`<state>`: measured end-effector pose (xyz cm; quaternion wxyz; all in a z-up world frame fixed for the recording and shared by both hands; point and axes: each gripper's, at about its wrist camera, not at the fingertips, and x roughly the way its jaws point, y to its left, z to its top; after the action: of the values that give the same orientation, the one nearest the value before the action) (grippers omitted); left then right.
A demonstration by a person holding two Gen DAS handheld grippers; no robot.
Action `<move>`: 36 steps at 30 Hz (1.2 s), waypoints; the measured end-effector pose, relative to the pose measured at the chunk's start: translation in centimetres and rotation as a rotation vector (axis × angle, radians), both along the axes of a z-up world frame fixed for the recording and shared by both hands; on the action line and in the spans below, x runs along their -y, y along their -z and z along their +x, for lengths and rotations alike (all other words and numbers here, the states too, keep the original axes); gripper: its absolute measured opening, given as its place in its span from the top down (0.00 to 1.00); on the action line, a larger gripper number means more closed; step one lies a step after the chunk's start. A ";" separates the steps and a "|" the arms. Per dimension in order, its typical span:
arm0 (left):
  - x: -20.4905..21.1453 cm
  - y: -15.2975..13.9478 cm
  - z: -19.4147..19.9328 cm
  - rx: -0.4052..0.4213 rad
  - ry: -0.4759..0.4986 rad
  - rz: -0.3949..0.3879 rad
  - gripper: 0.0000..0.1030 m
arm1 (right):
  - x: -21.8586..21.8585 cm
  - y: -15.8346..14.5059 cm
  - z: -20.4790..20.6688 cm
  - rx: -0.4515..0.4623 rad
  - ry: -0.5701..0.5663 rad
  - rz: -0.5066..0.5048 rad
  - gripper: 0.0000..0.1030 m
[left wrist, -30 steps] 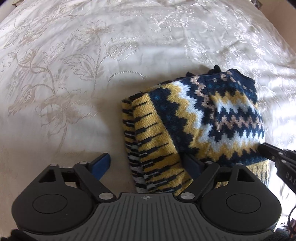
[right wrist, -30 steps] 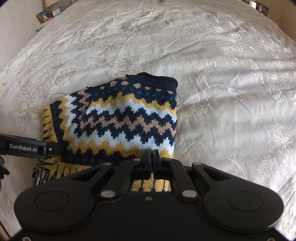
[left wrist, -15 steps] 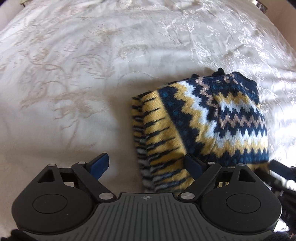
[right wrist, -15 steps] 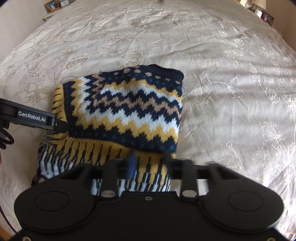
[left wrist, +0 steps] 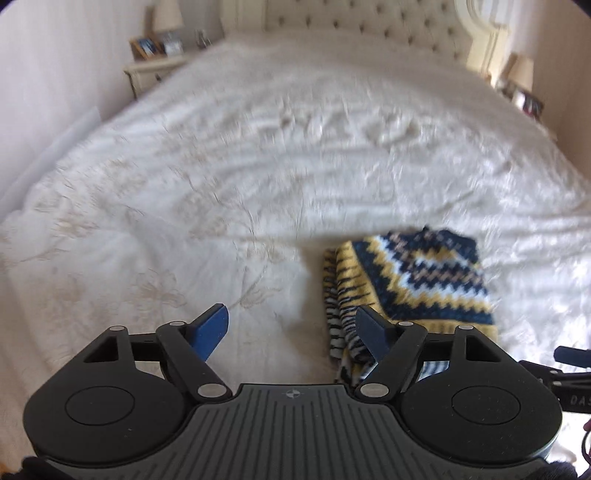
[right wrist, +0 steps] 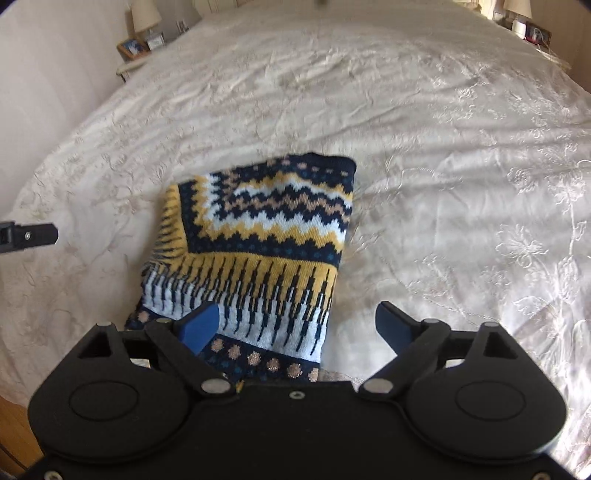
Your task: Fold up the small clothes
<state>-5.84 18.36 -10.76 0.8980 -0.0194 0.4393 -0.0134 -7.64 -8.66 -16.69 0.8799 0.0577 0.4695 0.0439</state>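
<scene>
A folded knit sweater point(right wrist: 258, 236) in navy, yellow and white zigzags lies flat on the cream bedspread point(right wrist: 461, 166). My right gripper point(right wrist: 299, 325) hangs above its near edge; its jaws are opening and nothing is between them. In the left wrist view the sweater point(left wrist: 410, 284) lies to the right, beyond my left gripper point(left wrist: 291, 328). That gripper's jaws are closing a little, with only bedspread behind the gap. Its right finger overlaps the sweater's striped edge in the picture. The left gripper's tip point(right wrist: 33, 236) shows at the left edge of the right wrist view.
The cream embroidered bedspread point(left wrist: 258, 166) covers a wide bed with a tufted headboard point(left wrist: 362, 26). A nightstand point(left wrist: 155, 70) with picture frames and a lamp stands at the far left, another lamp point(left wrist: 521, 70) at the far right. The bed's left edge point(right wrist: 11, 369) drops to a wooden floor.
My right gripper has let go of the sweater's edge, opened wide and pulled back upward. The left gripper has lifted and tilted up, so the headboard is now in view. The sweater lies released.
</scene>
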 end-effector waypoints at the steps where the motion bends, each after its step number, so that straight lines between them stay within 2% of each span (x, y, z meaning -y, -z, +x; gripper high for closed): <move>1: 0.5 -0.2 -0.4 0.010 0.008 0.001 0.27 | 0.2 -0.3 -0.1 0.010 0.002 0.003 0.08; 2: 1.1 0.0 -0.3 0.011 0.036 0.003 0.27 | 0.2 -0.5 -0.1 0.018 0.000 0.001 0.05; 4: 3.0 1.3 0.6 -0.003 0.113 0.012 0.27 | 0.0 -0.1 0.5 0.031 -0.008 -0.008 0.05; 6: 4.9 3.3 2.2 -0.064 0.138 0.019 0.27 | -0.3 0.9 1.4 0.015 -0.009 -0.023 0.05; 9: 7.1 6.7 4.0 -0.142 0.183 -0.005 0.29 | -0.5 2.9 2.3 -0.035 -0.007 -0.020 0.10; 11: 8.3 8.9 4.9 -0.176 0.218 0.043 0.30 | -0.5 4.1 2.5 -0.070 -0.003 -0.015 0.17; 13: 8.2 11.2 5.3 -0.241 0.198 0.066 0.31 | -0.5 5.1 2.6 -0.096 0.002 -0.021 0.18; 14: 7.5 12.6 5.5 -0.301 0.162 0.059 0.32 | -0.4 5.5 2.5 -0.109 0.004 -0.024 0.18; 15: 6.3 13.9 5.3 -0.350 0.117 0.026 0.31 | -0.4 5.9 2.4 -0.127 0.008 -0.023 0.18; 17: 3.7 15.3 4.6 -0.368 0.056 -0.078 0.30 | -0.2 6.4 2.2 -0.153 0.011 -0.015 0.18; 21: 1.9 15.4 4.2 -0.371 0.051 -0.115 0.29 | 0.0 6.3 2.0 -0.154 0.011 -0.005 0.19; 23: 1.8 14.8 4.1 -0.365 0.053 -0.098 0.29 | -0.1 5.7 2.2 -0.120 0.022 0.000 0.30; 25: 1.5 14.7 3.7 -0.357 0.062 -0.085 0.29 | -0.7 5.1 2.7 -0.076 0.010 -0.015 0.30; 28: 1.0 15.0 3.4 -0.357 0.055 -0.111 0.29 | -2.7 4.4 4.0 -0.019 -0.080 -0.044 0.42; 33: 0.4 13.8 2.3 -0.341 0.046 -0.131 0.29 | -5.3 4.4 5.8 0.008 -0.155 -0.034 0.44; 36: 0.2 12.8 1.1 -0.313 0.015 -0.140 0.29 | -8.1 4.8 7.5 0.008 -0.247 -0.010 0.50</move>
<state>-4.78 18.21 -23.55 0.8150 -0.0806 0.5719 -0.0475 -0.11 -0.52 -21.45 0.8701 -0.0051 0.4696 0.1497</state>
